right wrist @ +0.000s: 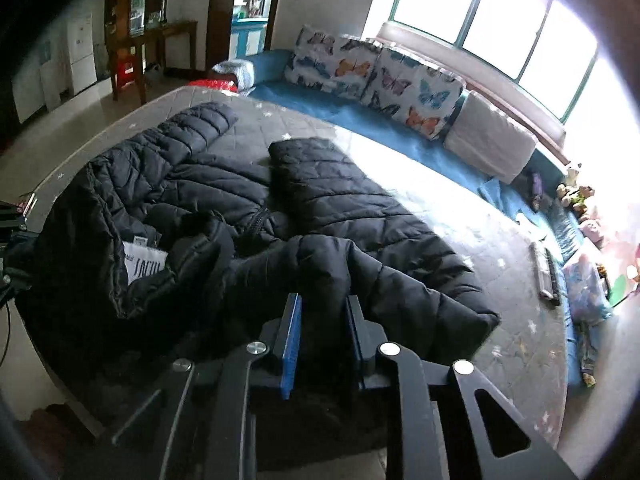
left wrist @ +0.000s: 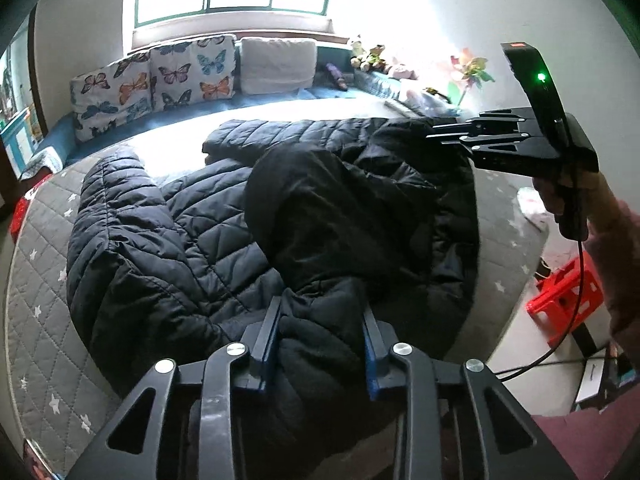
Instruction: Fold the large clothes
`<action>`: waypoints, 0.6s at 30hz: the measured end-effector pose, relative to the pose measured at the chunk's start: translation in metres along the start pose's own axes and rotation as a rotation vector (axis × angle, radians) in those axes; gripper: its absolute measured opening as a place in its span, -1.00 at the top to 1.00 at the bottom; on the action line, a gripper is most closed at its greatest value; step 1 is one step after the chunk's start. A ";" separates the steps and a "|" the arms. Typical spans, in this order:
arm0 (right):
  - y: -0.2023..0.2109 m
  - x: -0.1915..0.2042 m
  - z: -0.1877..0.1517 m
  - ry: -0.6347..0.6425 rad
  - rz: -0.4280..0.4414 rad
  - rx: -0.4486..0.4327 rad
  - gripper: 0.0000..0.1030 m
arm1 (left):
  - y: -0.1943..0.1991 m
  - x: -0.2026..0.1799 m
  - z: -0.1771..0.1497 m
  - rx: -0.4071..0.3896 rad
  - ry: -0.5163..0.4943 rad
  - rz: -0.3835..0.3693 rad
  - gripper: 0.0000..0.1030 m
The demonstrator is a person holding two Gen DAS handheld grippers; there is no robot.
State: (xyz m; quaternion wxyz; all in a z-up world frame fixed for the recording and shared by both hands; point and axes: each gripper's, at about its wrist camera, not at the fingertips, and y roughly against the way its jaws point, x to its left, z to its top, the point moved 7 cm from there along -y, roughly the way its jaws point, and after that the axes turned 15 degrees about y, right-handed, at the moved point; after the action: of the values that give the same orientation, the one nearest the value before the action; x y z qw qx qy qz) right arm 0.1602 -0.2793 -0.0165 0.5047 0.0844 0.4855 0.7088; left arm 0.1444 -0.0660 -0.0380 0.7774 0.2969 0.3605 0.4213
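A large black quilted puffer jacket (left wrist: 168,240) lies spread on the grey star-quilted mattress (left wrist: 44,320), its hood (left wrist: 320,208) bunched in the middle and a sleeve (right wrist: 320,176) laid across. My left gripper (left wrist: 320,312) is closed around a thick fold of the jacket's near edge. My right gripper (right wrist: 322,304) stands over the jacket's near right edge with black fabric between its blue-padded fingers (right wrist: 292,332); it also shows in the left wrist view (left wrist: 436,132), held at the jacket's far right. A white label (right wrist: 142,264) shows inside the lining.
Butterfly-print cushions (left wrist: 156,80) and a white cushion (left wrist: 278,65) line the blue bench under the window. Soft toys (left wrist: 372,58) sit at its right end. A red plastic stool (left wrist: 568,300) stands on the floor right of the mattress. A wooden table (right wrist: 160,48) stands farther back.
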 end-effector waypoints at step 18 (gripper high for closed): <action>0.118 0.026 -0.065 -0.039 -0.020 -0.034 0.69 | 0.036 -0.041 -0.111 0.087 -0.084 -0.183 0.46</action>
State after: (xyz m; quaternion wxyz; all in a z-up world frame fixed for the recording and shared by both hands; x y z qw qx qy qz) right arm 0.0332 -0.3004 0.0320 0.5225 0.0846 0.4643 0.7101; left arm 0.0231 -0.0669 -0.0600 0.8135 0.3133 0.3713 0.3196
